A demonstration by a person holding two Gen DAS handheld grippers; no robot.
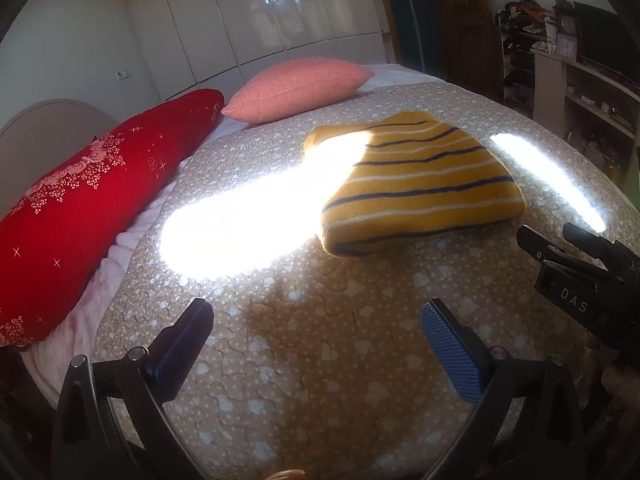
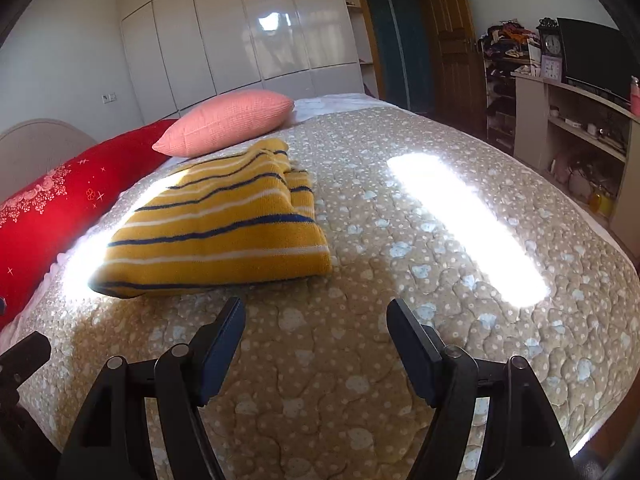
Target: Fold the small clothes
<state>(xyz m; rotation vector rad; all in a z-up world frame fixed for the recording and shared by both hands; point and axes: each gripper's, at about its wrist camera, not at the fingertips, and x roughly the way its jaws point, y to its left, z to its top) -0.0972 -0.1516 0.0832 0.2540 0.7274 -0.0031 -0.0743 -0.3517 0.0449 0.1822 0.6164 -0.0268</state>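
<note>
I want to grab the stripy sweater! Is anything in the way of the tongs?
No, nothing visible blocks them. Only bare quilt lies between the open right tongs, the open left tongs and the yellow striped sweater. The pink pillow sits behind the sweater.

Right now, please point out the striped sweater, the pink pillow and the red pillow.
striped sweater [image 2: 224, 224], right wrist view, middle of top layer.
pink pillow [image 2: 228, 122], right wrist view, centre.
red pillow [image 1: 92, 192], left wrist view, middle.

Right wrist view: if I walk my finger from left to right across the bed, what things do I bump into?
Red pillow → striped sweater → sun patch → shelf.
</note>
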